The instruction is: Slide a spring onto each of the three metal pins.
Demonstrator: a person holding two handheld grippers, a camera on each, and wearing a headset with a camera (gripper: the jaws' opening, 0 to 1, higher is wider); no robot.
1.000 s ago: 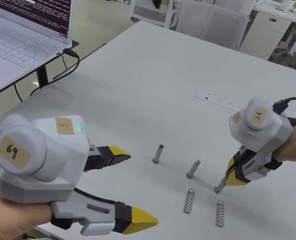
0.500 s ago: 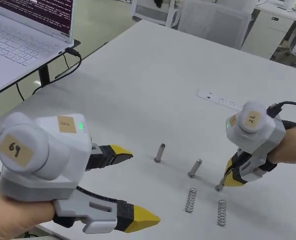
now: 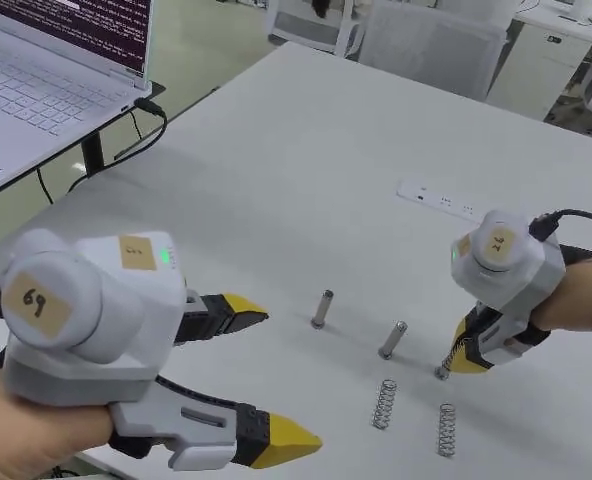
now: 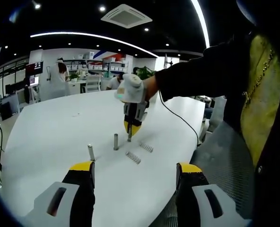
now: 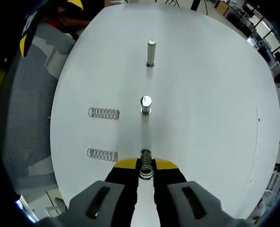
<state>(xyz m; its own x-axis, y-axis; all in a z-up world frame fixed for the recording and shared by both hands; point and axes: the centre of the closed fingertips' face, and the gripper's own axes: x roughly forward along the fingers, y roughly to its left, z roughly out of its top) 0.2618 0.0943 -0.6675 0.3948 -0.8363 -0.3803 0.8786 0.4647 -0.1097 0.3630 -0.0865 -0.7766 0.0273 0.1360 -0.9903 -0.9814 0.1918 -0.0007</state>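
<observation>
Since a second ago we have brought the right gripper [image 3: 463, 357] a little lower, and its spring [image 3: 449, 352] now sits further down the rightmost pin [image 3: 441, 373]. From the left: the laptop [image 3: 46, 60] stands beyond the table's [image 3: 306, 150] left edge. Our left gripper [image 3: 276, 375] hangs over the near edge, jaws spread wide with nothing between them. Nearer the right edge stand the left pin [image 3: 322, 308] and the middle pin [image 3: 393, 339], both bare. The left loose spring [image 3: 383, 403] and the right loose spring [image 3: 446, 429] lie flat just nearer the near edge. The right gripper's jaws pinch the spring, threaded over the rightmost pin — a power strip [image 3: 441, 200] lies further back.
</observation>
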